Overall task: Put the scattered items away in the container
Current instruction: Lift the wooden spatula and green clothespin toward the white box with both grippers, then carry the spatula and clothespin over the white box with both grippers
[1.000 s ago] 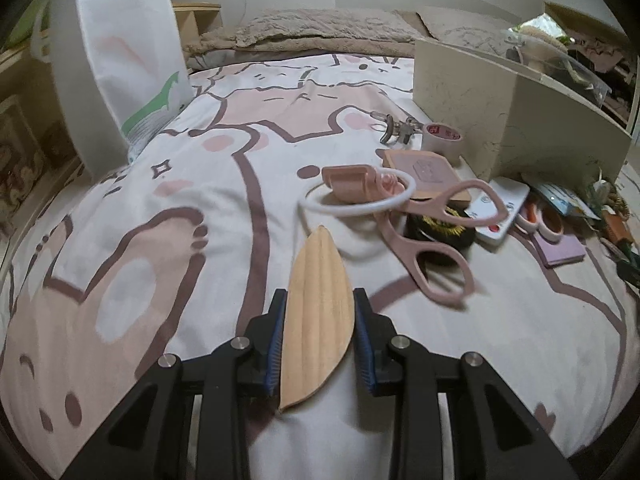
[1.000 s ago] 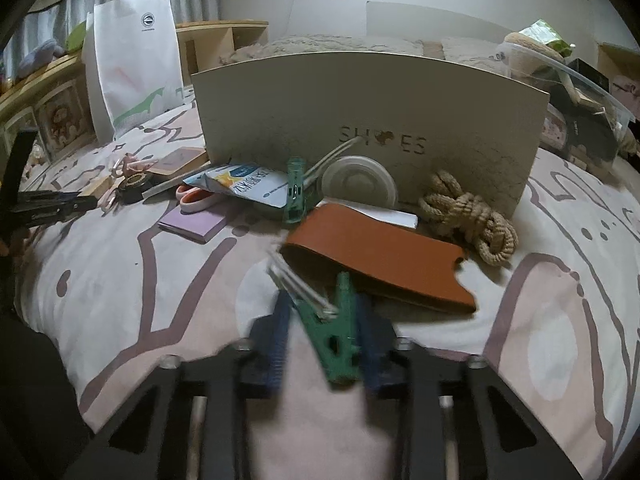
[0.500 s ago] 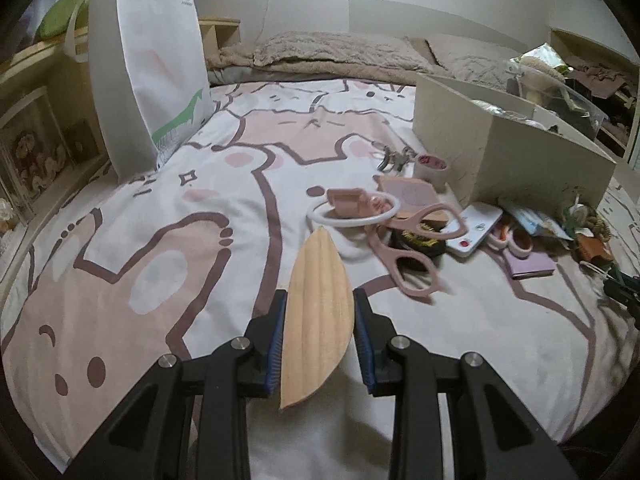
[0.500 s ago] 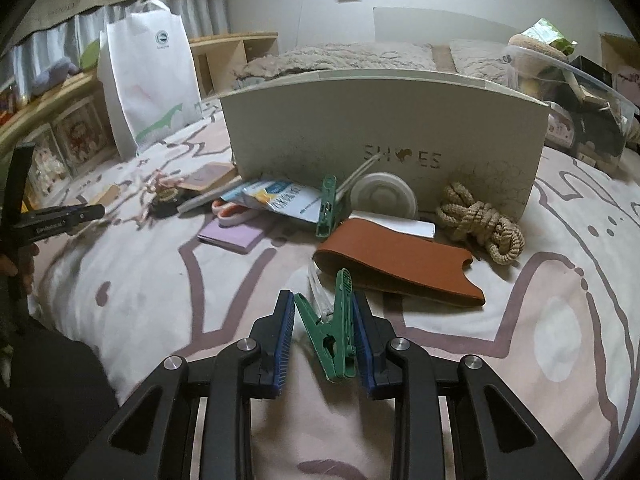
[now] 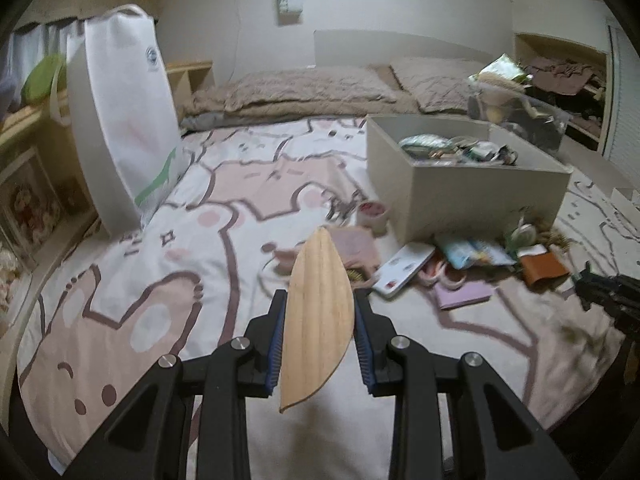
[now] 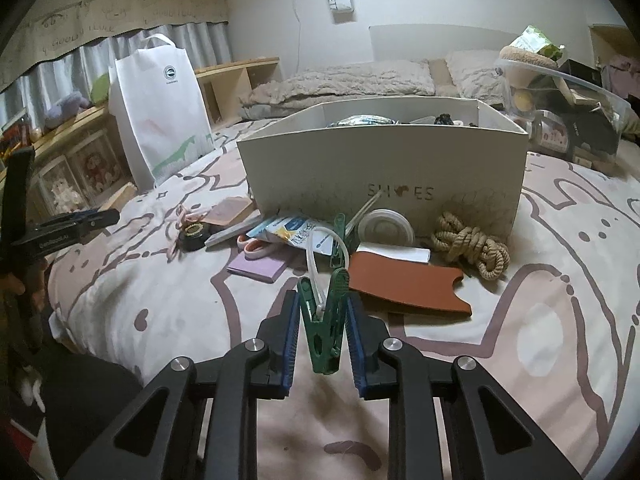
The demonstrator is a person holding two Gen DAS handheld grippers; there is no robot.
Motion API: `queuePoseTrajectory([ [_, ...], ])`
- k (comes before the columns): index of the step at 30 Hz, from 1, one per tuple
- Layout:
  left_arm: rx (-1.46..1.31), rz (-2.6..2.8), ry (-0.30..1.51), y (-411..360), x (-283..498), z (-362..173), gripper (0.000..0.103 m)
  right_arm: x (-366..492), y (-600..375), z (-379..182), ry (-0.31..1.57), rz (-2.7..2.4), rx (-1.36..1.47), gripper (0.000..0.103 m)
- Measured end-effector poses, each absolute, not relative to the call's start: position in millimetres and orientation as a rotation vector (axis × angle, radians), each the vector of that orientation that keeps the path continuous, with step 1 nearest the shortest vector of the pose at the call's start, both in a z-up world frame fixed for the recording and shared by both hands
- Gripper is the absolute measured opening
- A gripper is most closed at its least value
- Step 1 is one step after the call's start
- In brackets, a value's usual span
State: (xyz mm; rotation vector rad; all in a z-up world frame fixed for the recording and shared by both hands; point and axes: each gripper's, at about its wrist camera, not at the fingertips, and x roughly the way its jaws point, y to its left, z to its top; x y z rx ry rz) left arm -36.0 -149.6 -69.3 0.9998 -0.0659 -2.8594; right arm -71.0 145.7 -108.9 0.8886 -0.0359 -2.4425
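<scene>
Left claw (image 5: 319, 326) clamped on a wood leaf (image 5: 318, 320), a flat pointed slat, tip up, held above the bed (image 5: 168, 280) w/ its bear-print cover. Right claw (image 6: 323, 330) squeezing a green peg (image 6: 323, 320), its forked end up; a clear tube (image 6: 320, 256) loops up from btwn the peg's arms.

Box (image 6: 380, 164) sits ahead on the bed, open top, "SH ES" lettering on the front wall, already some stuff inside, can't make out what. From the left view the box (image 5: 468, 184) is ahead & to the right, well apart from the leaf.

Clutter along the box's front: rope (image 6: 472, 246) coiled at the right corner, brown sleeve (image 6: 404, 286) flat just in front of my peg, white lid (image 6: 386, 230) leaning by the box wall, 2nd green peg (image 6: 340, 228) near a blue packet (image 6: 288, 230), purple pad (image 6: 258, 268), pink scissors (image 6: 256, 246) just behind it, black tape (image 6: 192, 234) further left. Tape roll (image 5: 372, 212) near the box's left corner in the left view.

White bag (image 6: 160, 112) stands upright at the bed's left edge. Left view blurry around the clutter.
</scene>
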Motion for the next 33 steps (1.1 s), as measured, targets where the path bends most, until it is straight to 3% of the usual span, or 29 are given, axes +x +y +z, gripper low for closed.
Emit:
queuePoseTrajectory([
  [14, 0.882, -2.978, -0.104, -96, -30, -25, 0.031, -62, 166, -84, -0.067, -2.491, 0.809, 0.023],
  [33, 0.784, -3.117, 0.015, -52, -41, 10, 0.031, -58, 181, -28, -0.063, -2.549, 0.664, 0.023],
])
